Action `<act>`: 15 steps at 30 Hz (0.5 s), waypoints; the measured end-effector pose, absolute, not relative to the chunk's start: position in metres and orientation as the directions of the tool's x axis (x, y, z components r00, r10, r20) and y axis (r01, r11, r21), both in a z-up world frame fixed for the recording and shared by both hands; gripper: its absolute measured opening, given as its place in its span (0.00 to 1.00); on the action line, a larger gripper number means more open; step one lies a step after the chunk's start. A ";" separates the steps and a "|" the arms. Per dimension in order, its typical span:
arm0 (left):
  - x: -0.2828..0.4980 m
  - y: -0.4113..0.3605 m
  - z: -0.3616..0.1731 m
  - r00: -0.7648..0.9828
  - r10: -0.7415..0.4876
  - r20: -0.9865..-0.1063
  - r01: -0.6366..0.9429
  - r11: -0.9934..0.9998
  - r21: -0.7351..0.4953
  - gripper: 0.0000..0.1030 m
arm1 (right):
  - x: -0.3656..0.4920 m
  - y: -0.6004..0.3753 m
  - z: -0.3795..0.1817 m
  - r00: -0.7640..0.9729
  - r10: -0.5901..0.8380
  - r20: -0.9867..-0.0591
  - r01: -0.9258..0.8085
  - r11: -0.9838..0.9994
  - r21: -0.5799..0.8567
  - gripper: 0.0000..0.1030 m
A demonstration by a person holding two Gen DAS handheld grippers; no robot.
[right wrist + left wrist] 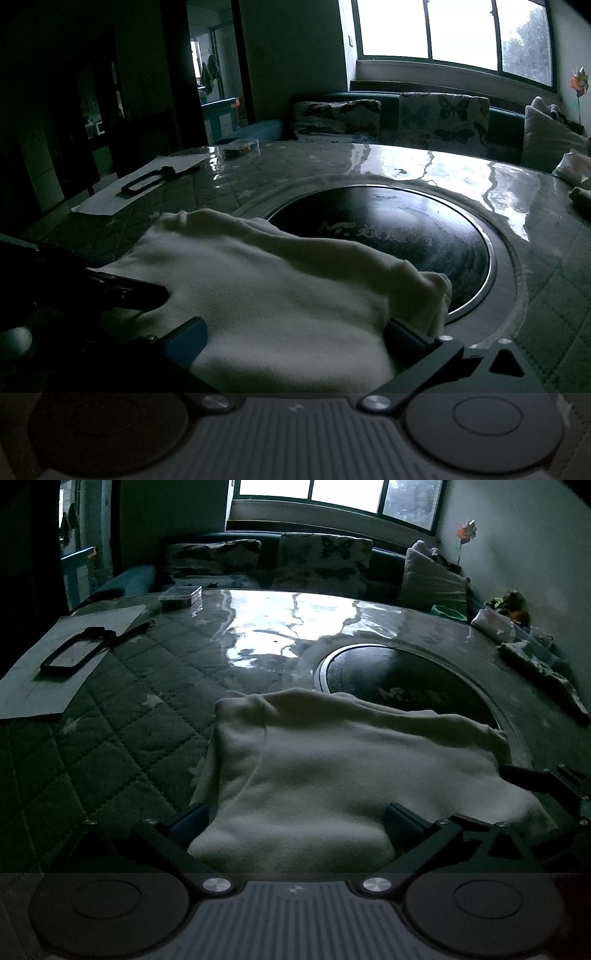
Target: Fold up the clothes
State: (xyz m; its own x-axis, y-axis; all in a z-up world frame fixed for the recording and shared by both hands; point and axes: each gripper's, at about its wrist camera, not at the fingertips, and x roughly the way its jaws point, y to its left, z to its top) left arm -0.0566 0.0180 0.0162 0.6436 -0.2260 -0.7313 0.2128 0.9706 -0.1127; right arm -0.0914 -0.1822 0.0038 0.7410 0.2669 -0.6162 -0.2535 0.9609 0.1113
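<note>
A white, soft garment (314, 760) lies folded into a thick pad on the quilted table cover (122, 716), with its far edge over the rim of a round dark inset. My left gripper (297, 821) is open wide. The near edge of the garment lies between its fingers (192, 819) and nothing is pinched. My right gripper (297, 339) is open just as wide over the same garment (258, 280), at its right end. Each gripper shows in the other's view: the right gripper (546, 786) at the garment's right corner, the left gripper (122, 291) resting on its left part.
The round dark inset (388, 240) sits in the middle of the glossy table. At the far left a sheet of paper (70, 653) carries a black frame-like object, with a clear box (181, 596) behind it. Crumpled cloths (535, 661) lie at the right edge. A sofa with butterfly cushions (325, 561) stands beyond.
</note>
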 end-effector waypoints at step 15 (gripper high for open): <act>-0.055 0.018 0.016 0.644 -0.223 -0.732 0.198 0.973 -0.122 1.00 | -0.091 -0.181 0.004 0.741 0.265 -0.617 -0.252 0.961 0.110 1.00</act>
